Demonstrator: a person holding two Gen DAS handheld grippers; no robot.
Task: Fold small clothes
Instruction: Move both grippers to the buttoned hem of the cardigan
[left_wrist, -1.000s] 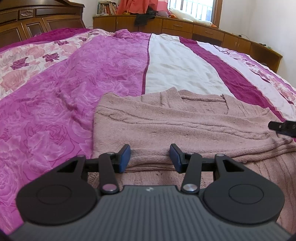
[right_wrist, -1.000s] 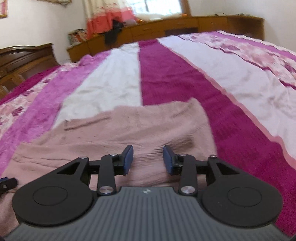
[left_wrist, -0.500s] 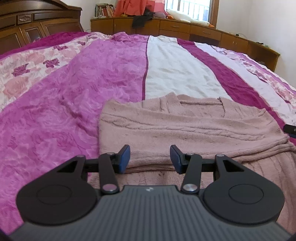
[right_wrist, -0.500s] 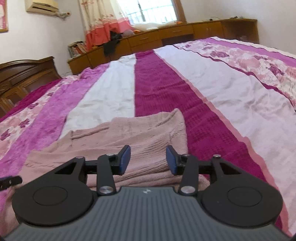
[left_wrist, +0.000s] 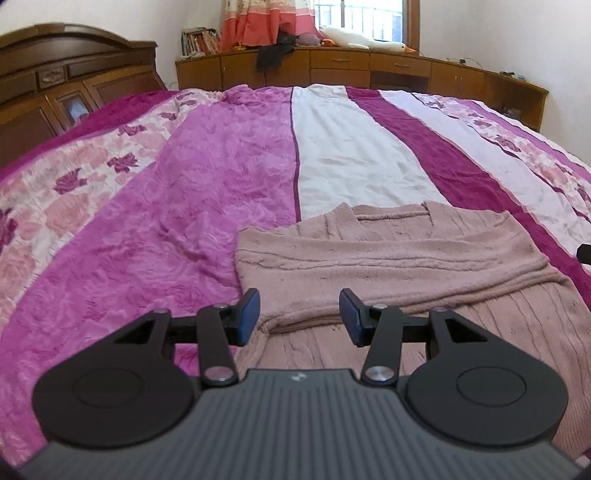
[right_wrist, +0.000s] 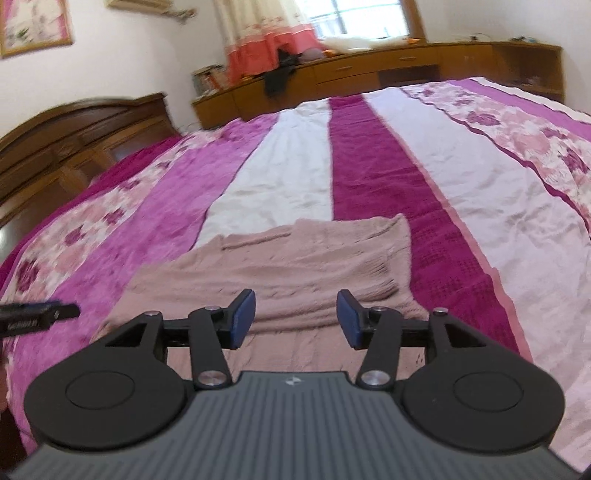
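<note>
left gripper (left_wrist: 299, 317) hovering parted, gripping nothing | right gripper (right_wrist: 295, 319) jaws opening, nothing between | sweater (left_wrist: 399, 258) lying on bedspread (left_wrist: 184, 206), below and ahead of both | long axis running crosswise | each gripper nearest its own end

Both wrist views look low and forward along the bed (left_wrist: 207, 206), sharing the pink sweater (left_wrist: 388, 258) close ahead.
</note>
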